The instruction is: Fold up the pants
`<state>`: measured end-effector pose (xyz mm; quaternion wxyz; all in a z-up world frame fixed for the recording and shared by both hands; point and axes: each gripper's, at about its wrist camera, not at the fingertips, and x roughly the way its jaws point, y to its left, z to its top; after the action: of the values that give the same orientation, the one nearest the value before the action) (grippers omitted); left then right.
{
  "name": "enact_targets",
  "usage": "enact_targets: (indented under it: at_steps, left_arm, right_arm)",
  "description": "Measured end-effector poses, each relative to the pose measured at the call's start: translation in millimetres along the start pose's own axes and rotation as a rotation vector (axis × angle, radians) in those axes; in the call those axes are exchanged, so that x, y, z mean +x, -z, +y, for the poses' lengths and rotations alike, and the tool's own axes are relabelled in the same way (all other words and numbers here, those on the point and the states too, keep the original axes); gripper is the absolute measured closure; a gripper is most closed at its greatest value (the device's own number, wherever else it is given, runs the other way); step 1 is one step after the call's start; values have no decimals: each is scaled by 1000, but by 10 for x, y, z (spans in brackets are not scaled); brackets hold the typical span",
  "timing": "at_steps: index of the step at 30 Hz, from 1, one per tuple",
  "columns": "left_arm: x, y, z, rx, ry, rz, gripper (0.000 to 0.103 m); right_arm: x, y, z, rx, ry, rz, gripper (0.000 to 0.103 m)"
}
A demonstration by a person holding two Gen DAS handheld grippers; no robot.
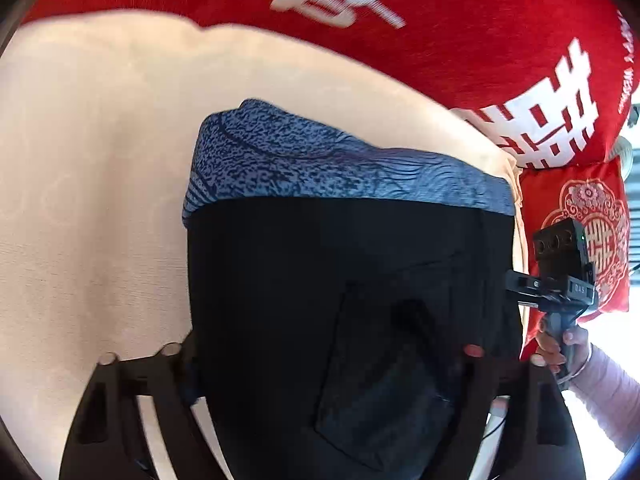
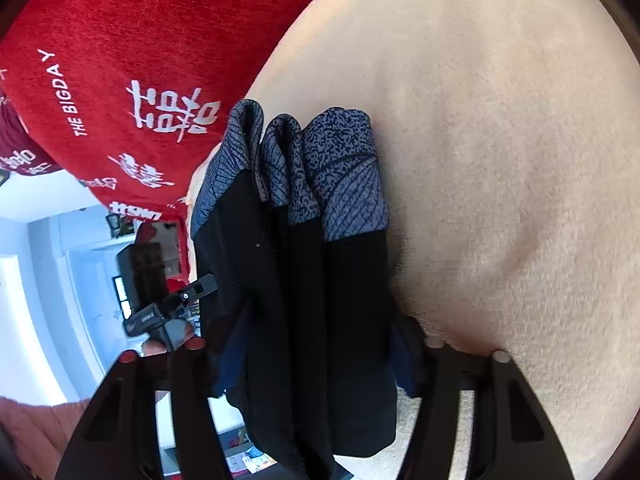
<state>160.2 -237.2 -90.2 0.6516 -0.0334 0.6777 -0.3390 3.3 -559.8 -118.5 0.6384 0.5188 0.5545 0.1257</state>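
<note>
The pants (image 1: 352, 280) are black with blue patterned cuffs (image 1: 320, 160). They are folded into layers and held up over a beige bed sheet (image 1: 100, 160). My left gripper (image 1: 324, 354) is shut on the near edge of the pants, which fills the view between its fingers. My right gripper (image 2: 316, 344) is shut on the other edge, and the layered cuffs (image 2: 312, 164) hang away from it. The right gripper also shows in the left wrist view (image 1: 516, 288) at the pants' right edge. The left gripper also shows in the right wrist view (image 2: 200, 288) at their left edge.
A red blanket with white characters (image 1: 440, 20) lies along the far side of the bed, also in the right wrist view (image 2: 120, 80). A red embroidered pillow (image 1: 580, 232) sits at the right. A bright room with white furniture (image 2: 60, 260) lies beyond the bed edge.
</note>
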Motion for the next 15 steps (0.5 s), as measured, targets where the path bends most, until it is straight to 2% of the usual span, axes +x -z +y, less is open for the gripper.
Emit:
enact_targets:
  at_steps: [5,11,15]
  left_arm:
    - [-147,47,-145,15,-35,-37,42]
    - [-327,203,-322,21,-56,-33,43]
    - [-583,402,-404,31,-69,-38,43]
  right_arm:
    - [-88,65,51,32,-71,-35,61]
    - [-183,204,254,15,-113,-11,63]
    - [-226,428,364,31,-148,4,63]
